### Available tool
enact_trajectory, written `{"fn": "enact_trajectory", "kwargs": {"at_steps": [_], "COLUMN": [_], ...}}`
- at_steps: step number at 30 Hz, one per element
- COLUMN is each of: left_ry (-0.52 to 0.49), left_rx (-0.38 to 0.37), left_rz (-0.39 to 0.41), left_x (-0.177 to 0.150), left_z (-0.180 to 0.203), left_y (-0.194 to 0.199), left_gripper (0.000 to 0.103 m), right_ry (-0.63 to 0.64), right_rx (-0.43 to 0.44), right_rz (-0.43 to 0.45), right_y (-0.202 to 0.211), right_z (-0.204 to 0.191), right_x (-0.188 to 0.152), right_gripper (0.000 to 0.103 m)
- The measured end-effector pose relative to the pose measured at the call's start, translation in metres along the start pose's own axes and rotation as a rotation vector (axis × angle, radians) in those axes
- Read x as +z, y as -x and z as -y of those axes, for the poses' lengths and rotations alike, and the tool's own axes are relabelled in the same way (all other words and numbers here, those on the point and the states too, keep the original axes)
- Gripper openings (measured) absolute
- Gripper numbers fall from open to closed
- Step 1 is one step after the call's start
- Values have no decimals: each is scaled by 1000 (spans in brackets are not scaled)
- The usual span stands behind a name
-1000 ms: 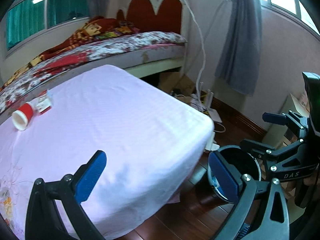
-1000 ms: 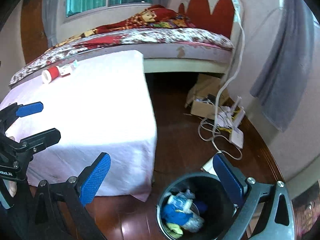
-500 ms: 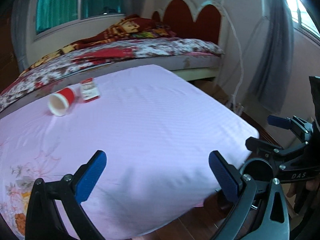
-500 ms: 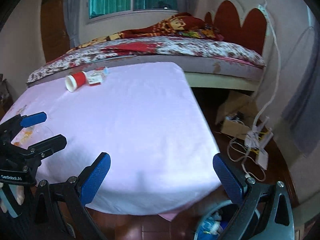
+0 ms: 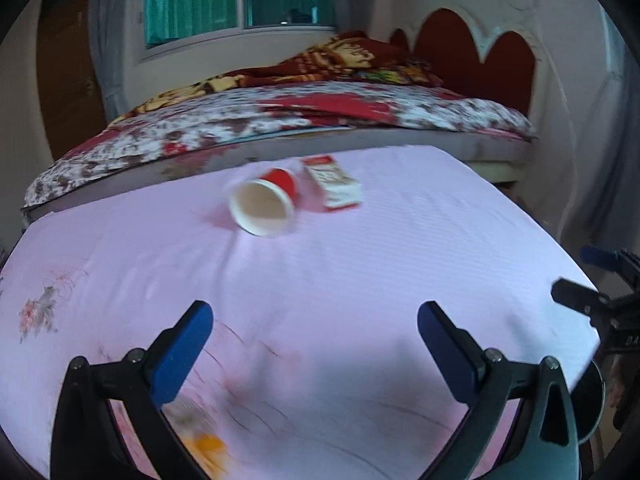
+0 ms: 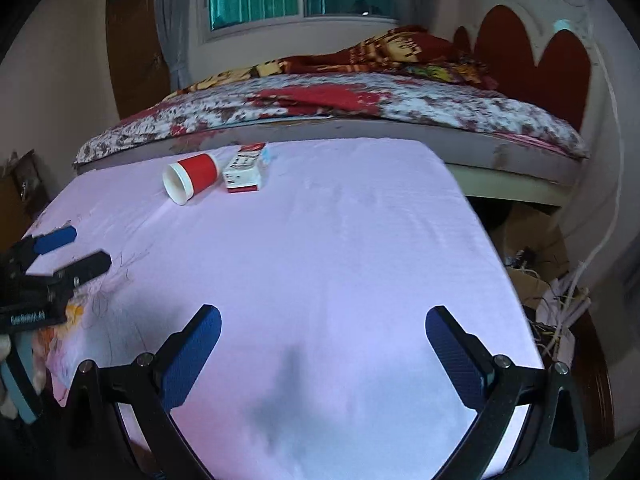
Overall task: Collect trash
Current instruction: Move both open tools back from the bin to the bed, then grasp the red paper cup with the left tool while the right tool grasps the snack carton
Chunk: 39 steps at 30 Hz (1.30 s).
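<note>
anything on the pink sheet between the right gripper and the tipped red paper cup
Nothing: in the right wrist view, only bare pink sheet lies between the open right gripper and the tipped red paper cup.

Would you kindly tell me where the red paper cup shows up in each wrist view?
Left wrist: the red paper cup lies on its side, upper centre, mouth toward the camera.
Right wrist: the cup lies upper left.
Shared landmark: the red-and-white carton just right of it.
</note>
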State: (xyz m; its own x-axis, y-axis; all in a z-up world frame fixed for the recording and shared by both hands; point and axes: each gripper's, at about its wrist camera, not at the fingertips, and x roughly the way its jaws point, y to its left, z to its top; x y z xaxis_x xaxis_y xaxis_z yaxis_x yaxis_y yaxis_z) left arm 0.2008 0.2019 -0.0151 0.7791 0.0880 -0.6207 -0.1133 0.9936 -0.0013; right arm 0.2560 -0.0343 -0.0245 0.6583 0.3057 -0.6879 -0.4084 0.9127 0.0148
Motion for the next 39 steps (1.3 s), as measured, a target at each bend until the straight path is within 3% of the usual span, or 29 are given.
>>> {"fn": "enact_trajectory", "kwargs": {"at_steps": [8, 15, 20, 22, 23, 25, 27, 29, 36, 39], "left_ry": [70, 25, 13, 6, 8, 24, 31, 32, 42, 57], "left_rx": [-6, -36, -70, -110, -138, -168, -147, -114, -118, -133], "left_rz": [-28, -61, -85, -98, -106, -86, -69, -60, -6, -9], "left_x": [35, 55, 67, 71, 72, 76, 78, 78, 73, 71], "left_z": [-48, -54, -61, -61, -62, -66, -71, -77, -92, -96], "left_y": [-71, -118, -145, -155, -158, -157, -153, -153, -138, -137], "left_gripper": [102, 101, 91, 75, 73, 61, 55, 55, 52, 51], "right_ry": [56, 91, 100, 100, 106, 114, 121, 121, 128, 120], "right_rx": [50, 43, 47, 59, 59, 73, 84, 98, 115, 106], "right_rz": [-30, -67, -95, -105, -108, -112, -115, -117, -133, -171], "right_y": [-76, -135, -166, -175, -180, -187, -195, -202, -233, -251], "right_z": [-33, -43, -46, -49, -52, -57, -65, -72, -102, -109], "right_x": [58, 95, 105, 107, 109, 111, 115, 118, 143, 150], "right_gripper": [103, 103, 103, 103, 103, 103, 103, 103, 102, 88]}}
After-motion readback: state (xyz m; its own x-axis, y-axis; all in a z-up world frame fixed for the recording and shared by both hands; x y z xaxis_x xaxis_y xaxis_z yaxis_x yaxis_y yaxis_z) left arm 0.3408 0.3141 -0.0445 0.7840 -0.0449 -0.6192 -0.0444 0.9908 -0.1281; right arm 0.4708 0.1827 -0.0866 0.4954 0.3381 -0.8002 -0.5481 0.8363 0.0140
